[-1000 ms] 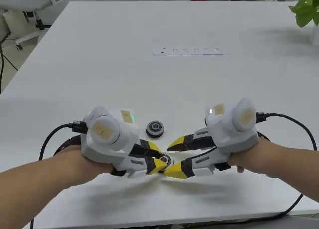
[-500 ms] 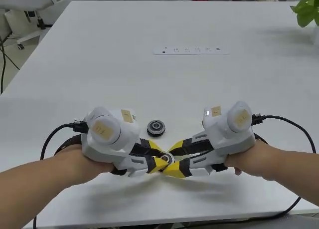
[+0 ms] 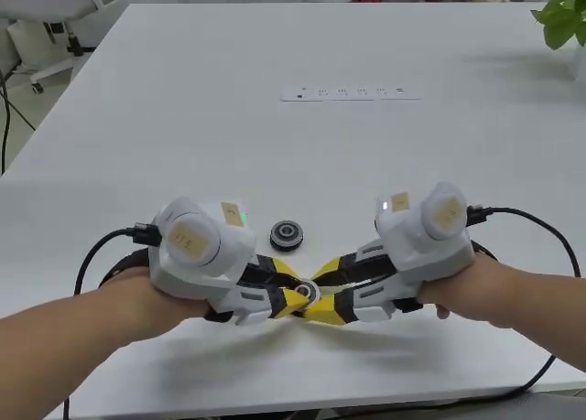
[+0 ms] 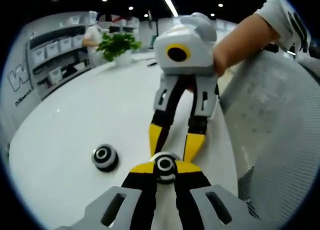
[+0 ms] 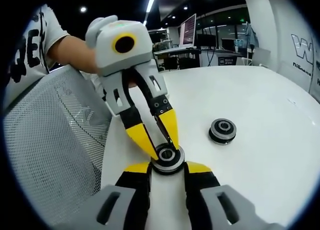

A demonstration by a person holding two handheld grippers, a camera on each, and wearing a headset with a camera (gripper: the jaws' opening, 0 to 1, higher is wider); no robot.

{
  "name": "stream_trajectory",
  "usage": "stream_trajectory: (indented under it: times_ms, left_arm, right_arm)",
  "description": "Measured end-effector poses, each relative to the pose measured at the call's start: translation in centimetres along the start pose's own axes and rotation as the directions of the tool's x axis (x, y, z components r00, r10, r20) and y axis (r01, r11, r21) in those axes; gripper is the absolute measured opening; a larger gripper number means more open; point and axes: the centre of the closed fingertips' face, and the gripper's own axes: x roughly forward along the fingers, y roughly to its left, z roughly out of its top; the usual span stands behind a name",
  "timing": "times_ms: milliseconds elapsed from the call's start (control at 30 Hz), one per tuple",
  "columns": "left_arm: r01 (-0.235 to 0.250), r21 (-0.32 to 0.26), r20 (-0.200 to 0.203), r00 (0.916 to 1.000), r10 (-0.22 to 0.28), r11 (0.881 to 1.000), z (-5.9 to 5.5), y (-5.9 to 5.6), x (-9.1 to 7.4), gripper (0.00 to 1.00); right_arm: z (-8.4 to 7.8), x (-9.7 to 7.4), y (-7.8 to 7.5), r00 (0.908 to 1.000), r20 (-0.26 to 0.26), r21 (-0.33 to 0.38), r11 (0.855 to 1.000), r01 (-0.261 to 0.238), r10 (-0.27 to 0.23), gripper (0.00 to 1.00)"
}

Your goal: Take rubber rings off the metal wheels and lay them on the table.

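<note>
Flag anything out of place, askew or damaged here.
Nothing stands out. The left tongs and right tongs both clamp one metal wheel near the front edge of the table; a second wheel lies flat beside them, ring on, and the power strip sits straight.

Left hand-held gripper: points right, jaws pinch the wheel.
Right hand-held gripper: points left, jaws pinch the same wheel.
Tips: close together.
</note>
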Motion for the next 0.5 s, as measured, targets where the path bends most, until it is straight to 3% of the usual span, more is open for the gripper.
stream_trajectory:
  times_ms: [200,500]
  left_arm:
    - [-0.009,-0.011,0.002,1.0,0.01,1.0,-0.04,0.24,-0.04,0.13]
    - [-0.013,-0.013,0.003,0.9999,0.013,1.0,-0.03,0.27,-0.01,0.13]
  right_arm:
    - [-0.66,-0.66,-0.33,0.9995,-0.029,0.005,1.0,0.01,-0.009,0.1]
    - [-0.92,-0.6,-0.5,0.9992,-0.039,0.042,0.999,0.015,-0.014,0.05]
